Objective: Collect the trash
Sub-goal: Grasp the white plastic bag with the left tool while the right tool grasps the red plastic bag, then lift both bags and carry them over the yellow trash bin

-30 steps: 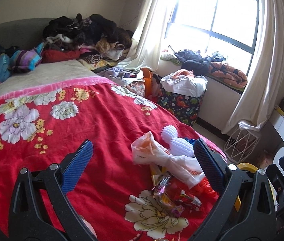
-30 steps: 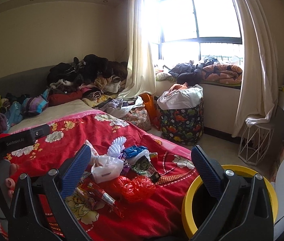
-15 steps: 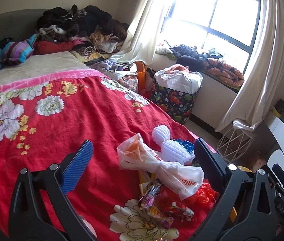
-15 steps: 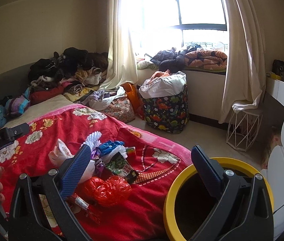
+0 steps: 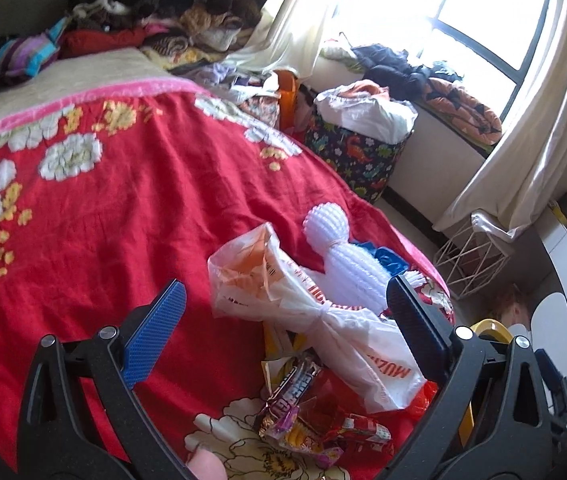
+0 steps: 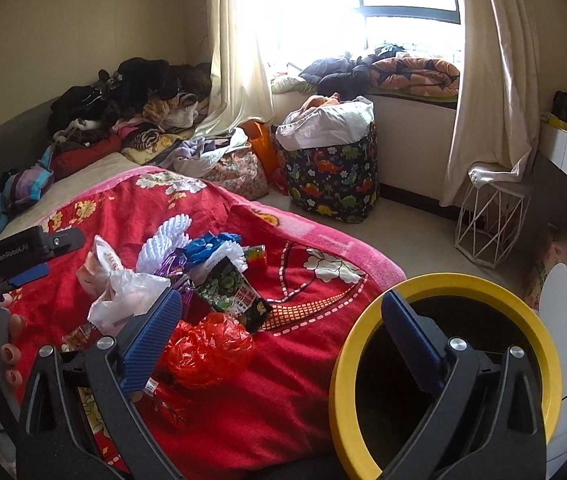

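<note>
The trash lies heaped on the red floral blanket near the foot corner of the bed, and the piece that matters most is the knotted white plastic bag. Seen from the left wrist, it sits between the 2 spread fingers of the left hand-held gripper, just ahead of them, with nothing grasped. Its long axis runs diagonally, from the puffed open end at upper left, through the tied waist, to the printed end at lower right close by the right finger, so the waist is probably the narrowest place to pinch. Touching it are a white ribbed foam sleeve behind and snack wrappers in front. The right hand-held gripper is likewise released and empty, hanging between the crumpled red plastic bag and the yellow-rimmed bin, which stands on the floor against the bed's edge. The left arm looks nearer the white bag; the right is nearer the bin and the red bag.
</note>
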The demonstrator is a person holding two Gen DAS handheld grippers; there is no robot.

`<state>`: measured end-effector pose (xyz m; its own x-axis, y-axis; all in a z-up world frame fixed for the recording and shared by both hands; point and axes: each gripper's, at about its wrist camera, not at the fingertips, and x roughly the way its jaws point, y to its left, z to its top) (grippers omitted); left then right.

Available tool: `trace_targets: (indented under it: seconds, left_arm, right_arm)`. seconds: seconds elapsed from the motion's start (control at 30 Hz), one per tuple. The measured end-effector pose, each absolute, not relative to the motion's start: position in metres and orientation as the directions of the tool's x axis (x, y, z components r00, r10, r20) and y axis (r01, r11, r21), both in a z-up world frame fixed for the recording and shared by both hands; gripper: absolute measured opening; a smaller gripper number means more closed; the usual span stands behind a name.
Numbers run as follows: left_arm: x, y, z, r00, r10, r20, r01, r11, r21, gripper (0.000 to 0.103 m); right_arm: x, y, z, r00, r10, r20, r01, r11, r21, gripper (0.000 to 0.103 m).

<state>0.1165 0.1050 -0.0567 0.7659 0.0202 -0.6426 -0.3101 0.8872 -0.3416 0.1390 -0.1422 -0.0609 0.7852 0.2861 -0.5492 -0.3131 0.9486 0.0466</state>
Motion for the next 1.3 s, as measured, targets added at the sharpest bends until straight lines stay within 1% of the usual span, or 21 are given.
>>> trace_targets:
  seconds: [0.1,0.23,0.3,0.37,0.43,0.6,0.7,0.77,0.8,0.83,0.87,0.9,0.93,0.97,1.0,1.03,1.1,1.17,1.2,1.3]
  left_arm:
    - [0.122,0.111,-0.068,0.74,-0.007,-0.672,-0.334,0.864,-0.376,0.092]
    - [0.13,0.115,-0.078,0.717,-0.023,-0.697,-0.354,0.849,-0.393,0.092]
    - [0.132,0.117,-0.083,0.706,-0.037,-0.708,-0.366,0.837,-0.408,0.092]
    - [0.136,0.119,-0.089,0.694,-0.054,-0.718,-0.377,0.822,-0.426,0.092]
    - [0.139,0.122,-0.094,0.684,-0.071,-0.726,-0.387,0.809,-0.443,0.092]
    - [0.145,0.128,-0.105,0.662,-0.103,-0.742,-0.419,0.77,-0.481,0.092]
    - [0.149,0.133,-0.11,0.652,-0.122,-0.748,-0.441,0.742,-0.505,0.092]
    - [0.148,0.137,-0.112,0.655,-0.131,-0.744,-0.453,0.72,-0.525,0.092]
    - [0.148,0.138,-0.113,0.658,-0.133,-0.741,-0.455,0.714,-0.532,0.092]
    - [0.148,0.139,-0.113,0.661,-0.135,-0.738,-0.457,0.708,-0.538,0.092]
    - [0.148,0.14,-0.112,0.663,-0.136,-0.736,-0.458,0.705,-0.542,0.092]
    - [0.148,0.14,-0.112,0.666,-0.138,-0.733,-0.457,0.701,-0.547,0.092]
    - [0.148,0.141,-0.111,0.668,-0.138,-0.731,-0.458,0.698,-0.55,0.09]
    - [0.147,0.142,-0.111,0.67,-0.135,-0.73,-0.46,0.696,-0.551,0.086]
    - [0.146,0.142,-0.111,0.672,-0.134,-0.728,-0.461,0.693,-0.554,0.081]
    - [0.146,0.144,-0.11,0.674,-0.134,-0.726,-0.461,0.691,-0.556,0.079]
    - [0.146,0.145,-0.108,0.678,-0.139,-0.722,-0.455,0.692,-0.561,0.07]
    - [0.145,0.145,-0.105,0.681,-0.139,-0.719,-0.45,0.696,-0.56,0.065]
    - [0.144,0.145,-0.103,0.685,-0.141,-0.715,-0.444,0.697,-0.563,0.06]
    - [0.144,0.146,-0.099,0.692,-0.155,-0.705,-0.428,0.698,-0.574,0.053]
  right_arm:
    - [0.144,-0.133,-0.068,0.751,0.309,-0.583,-0.343,0.938,0.055,0.097]
    - [0.15,-0.115,-0.082,0.695,0.33,-0.639,-0.397,0.917,0.042,0.096]
    - [0.154,-0.109,-0.09,0.661,0.339,-0.67,-0.414,0.909,0.052,0.093]
    - [0.159,-0.103,-0.097,0.627,0.343,-0.699,-0.424,0.903,0.062,0.085]
    - [0.164,-0.1,-0.105,0.592,0.354,-0.724,-0.432,0.898,0.086,0.081]
    - [0.172,-0.096,-0.118,0.514,0.401,-0.758,-0.445,0.88,0.164,0.07]
    - [0.172,-0.095,-0.122,0.491,0.424,-0.76,-0.453,0.87,0.193,0.058]
    - [0.173,-0.094,-0.123,0.479,0.442,-0.758,-0.464,0.861,0.209,0.043]
    - [0.172,-0.094,-0.123,0.473,0.452,-0.756,-0.472,0.855,0.216,0.039]
    - [0.171,-0.094,-0.122,0.472,0.457,-0.754,-0.477,0.852,0.217,0.033]
    - [0.17,-0.093,-0.121,0.471,0.461,-0.752,-0.483,0.848,0.217,0.029]
    - [0.169,-0.093,-0.12,0.471,0.464,-0.751,-0.489,0.845,0.216,0.027]
    - [0.168,-0.093,-0.119,0.473,0.468,-0.747,-0.495,0.842,0.214,0.024]
    - [0.166,-0.093,-0.118,0.48,0.469,-0.742,-0.499,0.841,0.209,0.022]
    - [0.164,-0.093,-0.116,0.488,0.469,-0.736,-0.501,0.841,0.203,0.022]
    - [0.162,-0.094,-0.114,0.496,0.47,-0.73,-0.502,0.841,0.2,0.021]
    - [0.16,-0.095,-0.111,0.509,0.472,-0.72,-0.503,0.842,0.197,0.02]
    - [0.158,-0.097,-0.107,0.522,0.474,-0.709,-0.503,0.842,0.193,0.019]
    - [0.157,-0.098,-0.105,0.526,0.474,-0.706,-0.503,0.843,0.191,0.019]
    - [0.154,-0.102,-0.099,0.539,0.474,-0.696,-0.504,0.844,0.184,0.019]
